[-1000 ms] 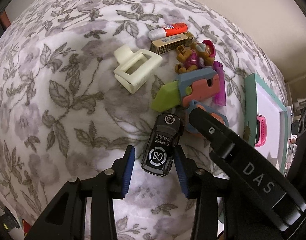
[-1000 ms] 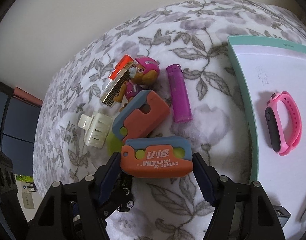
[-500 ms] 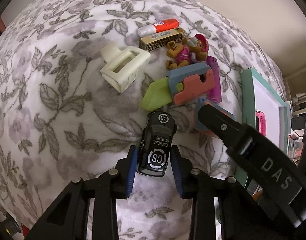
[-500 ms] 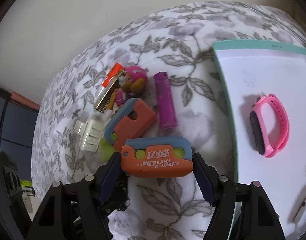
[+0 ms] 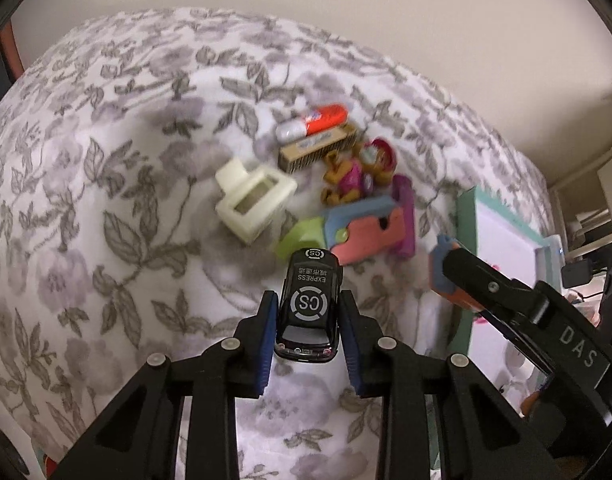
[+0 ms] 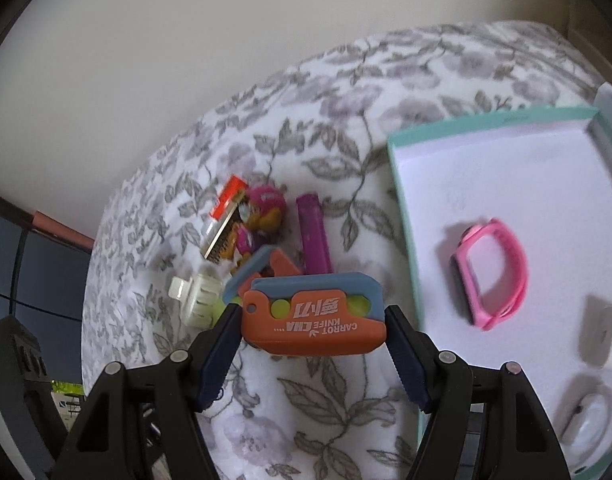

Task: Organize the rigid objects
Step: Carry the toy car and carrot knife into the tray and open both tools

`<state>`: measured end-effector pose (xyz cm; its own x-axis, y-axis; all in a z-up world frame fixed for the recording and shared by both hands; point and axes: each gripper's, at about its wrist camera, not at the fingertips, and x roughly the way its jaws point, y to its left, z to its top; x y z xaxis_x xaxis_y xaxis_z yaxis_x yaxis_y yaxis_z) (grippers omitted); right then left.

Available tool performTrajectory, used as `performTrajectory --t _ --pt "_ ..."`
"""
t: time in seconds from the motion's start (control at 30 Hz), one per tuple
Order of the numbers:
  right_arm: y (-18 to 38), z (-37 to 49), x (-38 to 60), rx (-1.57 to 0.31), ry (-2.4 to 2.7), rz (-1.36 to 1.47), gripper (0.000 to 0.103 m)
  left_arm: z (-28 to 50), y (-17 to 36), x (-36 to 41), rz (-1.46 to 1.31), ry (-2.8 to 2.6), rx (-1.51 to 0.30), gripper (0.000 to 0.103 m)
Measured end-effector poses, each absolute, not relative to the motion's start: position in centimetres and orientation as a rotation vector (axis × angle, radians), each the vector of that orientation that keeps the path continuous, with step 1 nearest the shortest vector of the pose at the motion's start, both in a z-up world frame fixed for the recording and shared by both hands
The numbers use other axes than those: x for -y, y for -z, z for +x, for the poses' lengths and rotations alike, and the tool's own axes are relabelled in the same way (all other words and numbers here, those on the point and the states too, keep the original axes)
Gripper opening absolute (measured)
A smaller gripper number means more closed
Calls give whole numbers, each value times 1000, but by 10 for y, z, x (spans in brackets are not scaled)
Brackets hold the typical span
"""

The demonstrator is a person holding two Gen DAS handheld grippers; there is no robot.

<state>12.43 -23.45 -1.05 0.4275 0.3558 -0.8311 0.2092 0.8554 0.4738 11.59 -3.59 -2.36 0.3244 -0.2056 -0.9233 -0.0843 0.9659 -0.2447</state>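
Note:
My left gripper (image 5: 308,328) is shut on a black toy car (image 5: 309,312) and holds it above the floral cloth. My right gripper (image 6: 312,336) is shut on an orange and blue carrot knife toy (image 6: 312,318), lifted off the cloth; it also shows at the right of the left wrist view (image 5: 446,272). A teal-rimmed white tray (image 6: 402,216) lies to the right with a pink wristband (image 6: 494,276) in it. Left on the cloth are a second carrot knife toy (image 5: 358,228), a cream hair clip (image 5: 252,200), a purple lighter (image 6: 314,236) and a pup figure (image 5: 358,172).
A red and white tube (image 5: 314,122) and a gold patterned box (image 5: 316,148) lie at the far side of the pile. The floral cloth (image 5: 106,200) covers a rounded surface below a beige wall. White objects lie at the tray's near right corner (image 6: 594,416).
My left gripper closed on the black car and lifted it. My right gripper raised the carrot knife toy and moved toward the tray.

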Motion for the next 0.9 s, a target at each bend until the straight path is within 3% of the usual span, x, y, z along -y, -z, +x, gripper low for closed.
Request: performTrajectory --t 0.43,0.9 --pt "-15 118 293 -1103 34 537 74 123 11 76 -188 145 -1198 32" --pt "9 107 371 -1130 179 604 74 131 6 166 -53 270 -1167 32"
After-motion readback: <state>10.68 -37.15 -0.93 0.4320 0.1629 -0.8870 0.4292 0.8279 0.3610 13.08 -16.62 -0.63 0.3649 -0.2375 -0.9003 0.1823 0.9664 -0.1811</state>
